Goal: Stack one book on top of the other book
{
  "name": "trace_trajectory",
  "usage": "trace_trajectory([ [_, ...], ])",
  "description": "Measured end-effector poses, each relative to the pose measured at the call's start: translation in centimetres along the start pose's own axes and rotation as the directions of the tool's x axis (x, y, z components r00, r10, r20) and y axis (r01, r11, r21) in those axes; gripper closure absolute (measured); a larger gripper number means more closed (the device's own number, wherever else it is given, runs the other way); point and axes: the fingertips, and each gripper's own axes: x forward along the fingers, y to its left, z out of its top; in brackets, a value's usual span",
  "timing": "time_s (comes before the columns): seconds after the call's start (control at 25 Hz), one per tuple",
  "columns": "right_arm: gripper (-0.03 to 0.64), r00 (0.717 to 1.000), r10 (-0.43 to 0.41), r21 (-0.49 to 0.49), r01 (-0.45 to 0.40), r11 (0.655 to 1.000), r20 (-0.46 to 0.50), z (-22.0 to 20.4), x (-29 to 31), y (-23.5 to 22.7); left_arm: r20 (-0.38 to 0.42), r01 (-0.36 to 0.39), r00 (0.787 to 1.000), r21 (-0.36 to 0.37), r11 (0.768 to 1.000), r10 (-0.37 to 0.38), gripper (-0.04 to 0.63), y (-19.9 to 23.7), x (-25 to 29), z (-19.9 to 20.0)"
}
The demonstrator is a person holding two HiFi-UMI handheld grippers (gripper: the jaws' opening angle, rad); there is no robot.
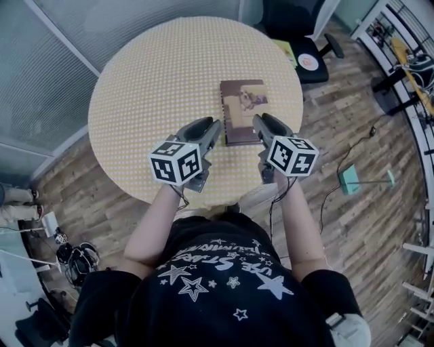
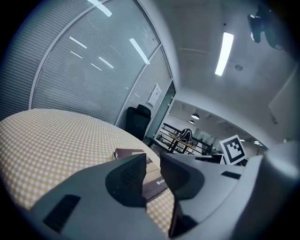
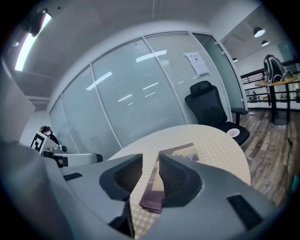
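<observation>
A brown book (image 1: 243,108) with a picture on its cover lies flat right of the middle of the round yellow-checked table (image 1: 156,88). In the left gripper view the book (image 2: 140,159) seems to have two layers, but I cannot tell for sure. My left gripper (image 1: 211,130) hovers at the book's near left corner and my right gripper (image 1: 261,125) at its near right corner. Both hang above the table. The left gripper (image 2: 152,169) shows a narrow gap with nothing in it. The right gripper (image 3: 151,171) also stands slightly apart, and the book (image 3: 180,152) lies beyond it.
A black office chair (image 1: 298,20) stands behind the table, with a round disc (image 1: 308,61) on its seat. Glass partition walls (image 1: 41,74) run along the left. On the wooden floor to the right are a cable and a teal stand (image 1: 352,179).
</observation>
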Motion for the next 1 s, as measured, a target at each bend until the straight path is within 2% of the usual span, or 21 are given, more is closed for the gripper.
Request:
trace_trajectory([
  [0.32,0.519,0.999,0.008,-0.016,-0.007,1.0,0.045,-1.2,0.1,8.0,0.011,0.045,0.999,0.032,0.998,-0.045,0.529,2.1,-5.8,0.5],
  [0.6,0.554,0.994,0.072,0.009,-0.073,0.997,0.086,-2.1,-0.1,15.3,0.017,0.104,0.994,0.088,0.991,-0.106,0.555,2.8,-10.8,1.0],
  [1.0,0.572,0.992,0.073,0.004,-0.074,0.997,0.106,-5.3,-1.6,23.0,0.024,0.164,0.986,0.099,0.981,-0.167,0.581,4.0,-17.8,-0.3],
])
